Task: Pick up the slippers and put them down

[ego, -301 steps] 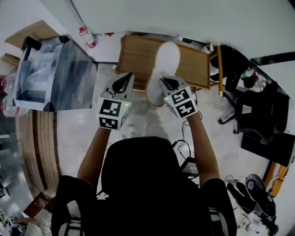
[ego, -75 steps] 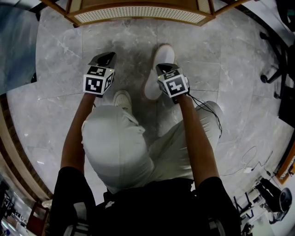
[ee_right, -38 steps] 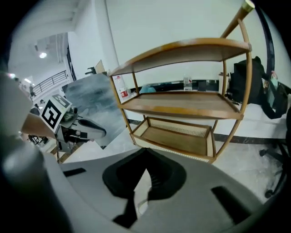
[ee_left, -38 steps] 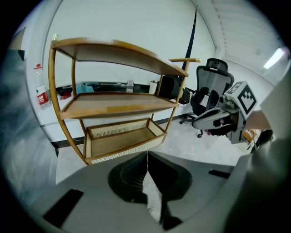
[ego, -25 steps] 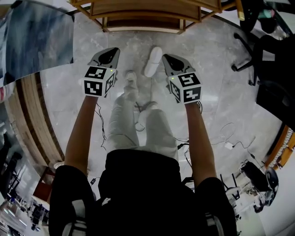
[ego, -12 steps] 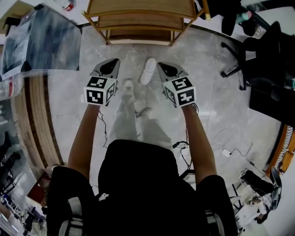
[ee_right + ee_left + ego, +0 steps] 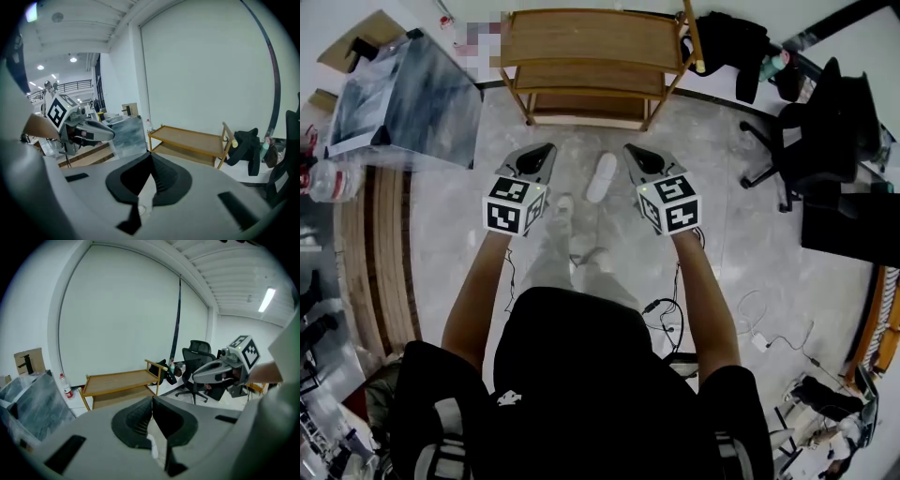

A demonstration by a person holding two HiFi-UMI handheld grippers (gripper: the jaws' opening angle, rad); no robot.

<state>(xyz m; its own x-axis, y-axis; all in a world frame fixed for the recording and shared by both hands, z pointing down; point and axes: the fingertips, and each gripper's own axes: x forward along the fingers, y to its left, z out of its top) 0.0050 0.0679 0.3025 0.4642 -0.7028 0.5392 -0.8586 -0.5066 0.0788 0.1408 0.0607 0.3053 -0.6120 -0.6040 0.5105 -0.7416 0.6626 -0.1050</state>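
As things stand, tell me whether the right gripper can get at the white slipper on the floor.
Probably not from here: the right gripper is held high, jaws shut, with the slipper lying on the floor well below it. Nothing blocks the way down, though.

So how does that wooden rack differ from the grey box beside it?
The wooden rack is light brown with open tiers; the grey box is closed-sided, shiny and streaky. The rack has slim wooden legs; the box has black corner pieces. Both stand on the floor by the white wall.
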